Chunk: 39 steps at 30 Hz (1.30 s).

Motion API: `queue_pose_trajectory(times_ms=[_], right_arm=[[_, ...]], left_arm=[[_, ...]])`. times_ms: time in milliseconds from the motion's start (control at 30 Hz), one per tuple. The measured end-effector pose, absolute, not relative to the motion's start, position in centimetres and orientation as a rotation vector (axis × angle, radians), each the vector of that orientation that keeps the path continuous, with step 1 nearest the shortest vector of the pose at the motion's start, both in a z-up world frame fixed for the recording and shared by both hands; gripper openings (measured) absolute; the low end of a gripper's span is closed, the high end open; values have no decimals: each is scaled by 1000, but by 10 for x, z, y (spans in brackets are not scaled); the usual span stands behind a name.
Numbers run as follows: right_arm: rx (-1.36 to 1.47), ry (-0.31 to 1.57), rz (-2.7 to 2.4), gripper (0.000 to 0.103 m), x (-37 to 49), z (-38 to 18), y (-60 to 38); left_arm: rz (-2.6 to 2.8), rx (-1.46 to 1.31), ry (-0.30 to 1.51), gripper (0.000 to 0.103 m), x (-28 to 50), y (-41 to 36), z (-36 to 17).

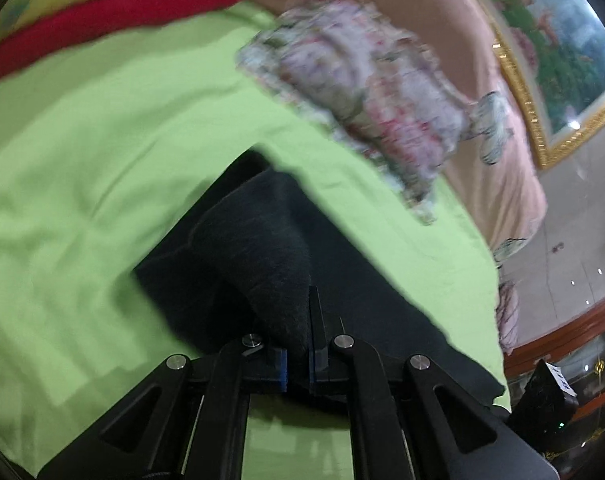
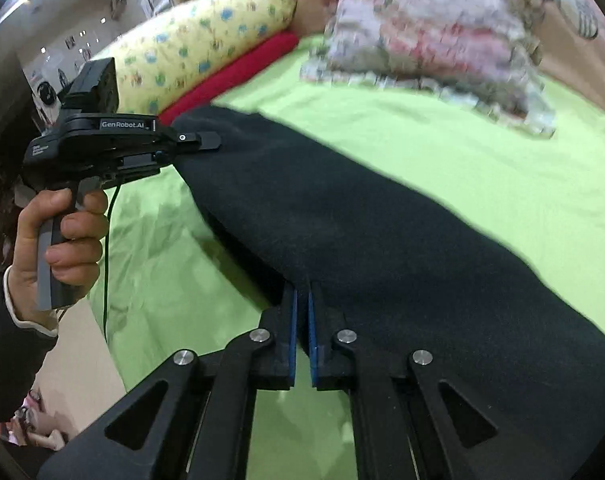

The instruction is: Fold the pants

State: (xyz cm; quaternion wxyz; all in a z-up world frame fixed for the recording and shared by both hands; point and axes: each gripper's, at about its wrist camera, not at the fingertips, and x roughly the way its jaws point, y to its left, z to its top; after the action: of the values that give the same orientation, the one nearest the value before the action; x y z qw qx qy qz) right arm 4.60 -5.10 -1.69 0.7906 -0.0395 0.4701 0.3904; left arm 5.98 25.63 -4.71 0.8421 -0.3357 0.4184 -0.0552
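Gripping, left: the left gripper [image 1: 298, 344] has its blue-padded fingers [image 1: 281, 370] drawn nearly together on a bunched fold of the black pants [image 1: 258, 248]; from the right wrist view the same gripper [image 2: 208, 142] sits at the far end of the garment, its handle held in the person's left hand [image 2: 60, 240].
Gripping, right: the right gripper [image 2: 302, 316] is pinched almost closed on the near edge of the pants [image 2: 382, 240], only a sliver of gap between the pads.
Pants: dark fleecy cloth stretched between the two grippers, lying across the lime-green bedsheet [image 2: 482, 160].
Beyond the pants: a floral pillow [image 2: 426, 44], blurred, lies on the sheet well apart from the garment.
Bed edge: a yellow patterned bolster [image 2: 206, 44] rests on a red cushion [image 2: 230, 76], near the left gripper.
Wall: a gold-framed painting [image 1: 558, 60] hangs behind the bed.
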Motion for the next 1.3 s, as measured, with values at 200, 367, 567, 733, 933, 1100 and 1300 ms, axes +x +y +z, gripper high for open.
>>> queue_pose_trajectory(times_ms=[200, 367, 567, 733, 933, 1100, 1300], right_arm=[[0, 1082, 839, 19, 54, -30, -65], [137, 992, 844, 48, 70, 8, -99], [261, 987, 735, 48, 127, 13, -123], [280, 1088, 659, 48, 178, -16, -120], [243, 1256, 721, 48, 193, -59, -105], [130, 1244, 773, 39, 175, -57, -91], [-8, 1145, 793, 12, 148, -27, -81]], left_arm=[[-54, -578, 861, 17, 37, 253, -50], [-2, -539, 831, 51, 23, 256, -38], [51, -588, 906, 58, 38, 264, -55], [48, -661, 931, 58, 52, 271, -68], [47, -707, 909, 58, 64, 274, -74], [45, -705, 871, 47, 74, 265, -73], [-52, -708, 781, 17, 64, 259, -56]])
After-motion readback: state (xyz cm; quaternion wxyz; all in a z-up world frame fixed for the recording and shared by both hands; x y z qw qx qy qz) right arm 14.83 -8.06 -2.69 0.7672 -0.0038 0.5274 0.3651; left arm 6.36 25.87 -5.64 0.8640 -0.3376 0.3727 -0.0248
